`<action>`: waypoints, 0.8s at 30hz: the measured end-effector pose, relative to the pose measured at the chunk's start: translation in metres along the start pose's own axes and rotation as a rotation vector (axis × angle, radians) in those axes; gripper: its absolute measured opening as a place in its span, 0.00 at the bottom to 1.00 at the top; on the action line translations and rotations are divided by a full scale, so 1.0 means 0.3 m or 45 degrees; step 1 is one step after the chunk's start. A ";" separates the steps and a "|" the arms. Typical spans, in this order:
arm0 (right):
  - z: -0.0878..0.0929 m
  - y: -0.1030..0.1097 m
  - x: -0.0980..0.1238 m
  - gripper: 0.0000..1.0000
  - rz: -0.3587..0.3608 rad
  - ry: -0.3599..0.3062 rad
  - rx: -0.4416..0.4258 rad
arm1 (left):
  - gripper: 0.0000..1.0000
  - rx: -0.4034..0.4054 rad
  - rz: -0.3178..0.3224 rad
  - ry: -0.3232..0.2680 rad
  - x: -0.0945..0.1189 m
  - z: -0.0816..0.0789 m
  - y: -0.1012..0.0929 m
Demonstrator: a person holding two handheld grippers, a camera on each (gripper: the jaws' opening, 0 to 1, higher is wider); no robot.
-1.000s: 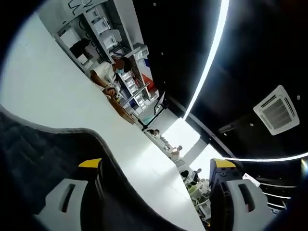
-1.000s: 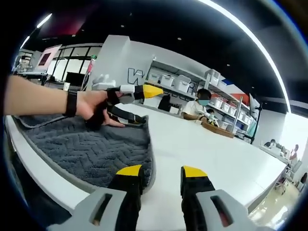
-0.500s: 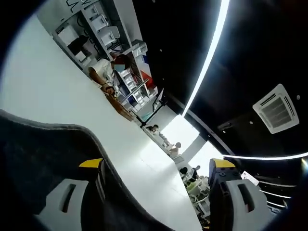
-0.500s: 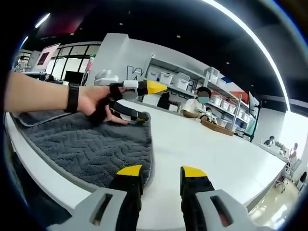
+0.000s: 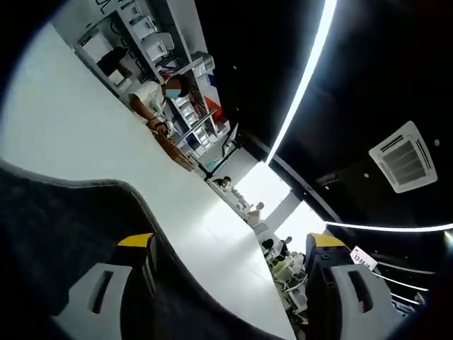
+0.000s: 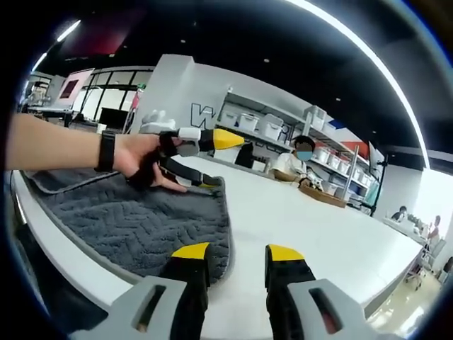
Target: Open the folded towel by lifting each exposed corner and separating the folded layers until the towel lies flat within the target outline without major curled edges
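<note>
Grey chevron-textured towel [image 6: 141, 223] lies on the white bench [image 6: 311, 227], its corner between the parted left claw [image 6: 205, 159] at ten o'clock, while the right claw [image 6: 237, 253] hovers apart; a loose pinch risks curling.

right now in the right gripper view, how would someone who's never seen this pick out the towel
Start from the long white table that runs across the room toward the shelves. At its near left end lies the towel, spread beneath the left gripper in the person's hand. It is the one dark thing on the table: charcoal grey, with a woven zigzag texture and a smooth lighter hem along its edge.
</note>
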State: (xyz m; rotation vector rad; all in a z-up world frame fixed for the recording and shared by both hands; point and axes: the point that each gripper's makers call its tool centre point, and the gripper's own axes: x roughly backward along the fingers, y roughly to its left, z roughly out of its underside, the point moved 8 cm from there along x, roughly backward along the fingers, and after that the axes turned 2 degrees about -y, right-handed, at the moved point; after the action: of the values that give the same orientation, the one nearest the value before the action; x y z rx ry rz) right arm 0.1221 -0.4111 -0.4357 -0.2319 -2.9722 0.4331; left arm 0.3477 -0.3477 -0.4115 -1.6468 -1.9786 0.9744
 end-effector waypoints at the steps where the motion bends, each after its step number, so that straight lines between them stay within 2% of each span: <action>1: -0.005 0.000 0.000 0.25 -0.001 -0.005 0.002 | 0.85 0.006 0.004 0.007 0.001 0.001 -0.001; 7: -0.029 0.005 0.005 0.25 -0.016 -0.027 0.002 | 0.85 -0.003 0.015 0.027 0.011 -0.001 0.003; 11: -0.039 0.014 0.006 0.23 -0.048 -0.041 -0.004 | 0.85 0.033 0.030 0.054 0.015 -0.007 -0.003; 12: -0.041 0.015 0.008 0.23 -0.051 -0.043 -0.008 | 0.85 0.027 0.053 0.060 0.015 -0.008 -0.010; 19: -0.063 0.021 0.008 0.28 -0.071 -0.061 -0.008 | 0.86 -0.008 0.078 0.070 0.022 -0.020 -0.029; 21: -0.072 0.025 0.007 0.28 -0.090 -0.073 -0.012 | 0.86 -0.023 0.079 0.095 0.026 -0.021 -0.035; 22: -0.077 0.026 0.005 0.29 -0.094 -0.079 -0.015 | 0.87 -0.041 0.098 0.130 0.030 -0.023 -0.044; 24: -0.080 0.028 0.005 0.30 -0.099 -0.080 -0.018 | 0.87 -0.052 0.104 0.133 0.031 -0.026 -0.047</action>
State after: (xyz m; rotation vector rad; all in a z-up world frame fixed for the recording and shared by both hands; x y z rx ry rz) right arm 0.1254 -0.3964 -0.4151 -0.1052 -3.0340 0.4173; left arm 0.3410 -0.3378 -0.3972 -1.7754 -1.8881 0.8631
